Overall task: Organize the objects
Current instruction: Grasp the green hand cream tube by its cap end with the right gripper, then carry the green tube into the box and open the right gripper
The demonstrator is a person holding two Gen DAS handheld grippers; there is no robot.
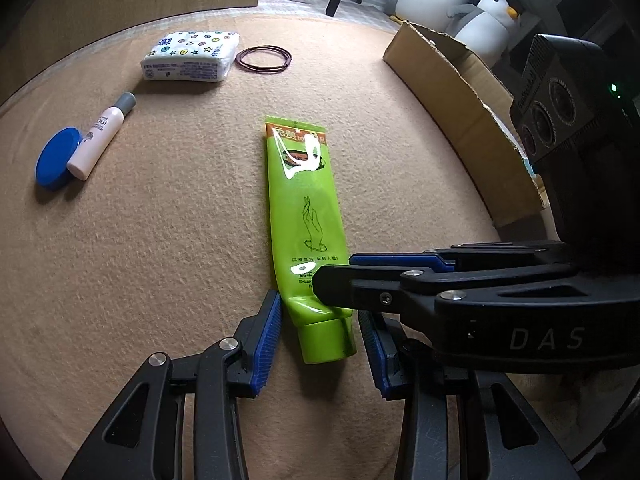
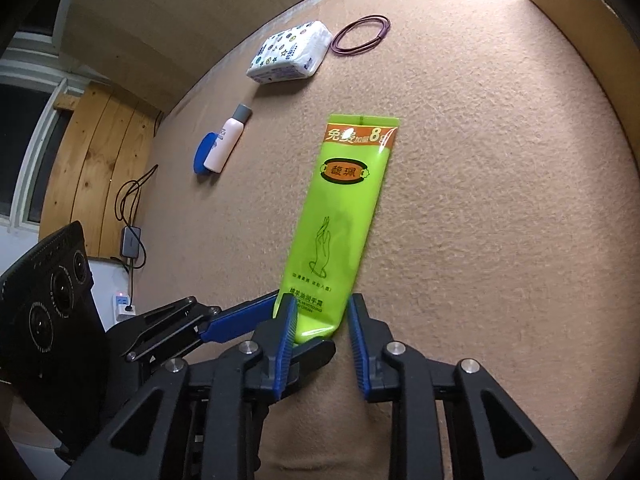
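On the mat: 1 green tube [image 1: 306,216], 1 tissue pack [image 1: 190,57], 1 pink bottle [image 1: 102,136], 1 blue lid [image 1: 57,158], 2 hair ties [image 1: 263,59], 1 cardboard box [image 1: 464,120]. Behind: 2 plush penguins [image 1: 476,20].

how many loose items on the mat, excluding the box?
5: green tube between the left gripper fingers; blue lid touching pink bottle far left; tissue pack and hair ties at the back.

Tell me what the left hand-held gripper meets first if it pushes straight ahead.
The left hand-held gripper already straddles the cap end of the green tube, so going on it would likely slide along the tube itself. Nothing else lies close ahead on the mat.
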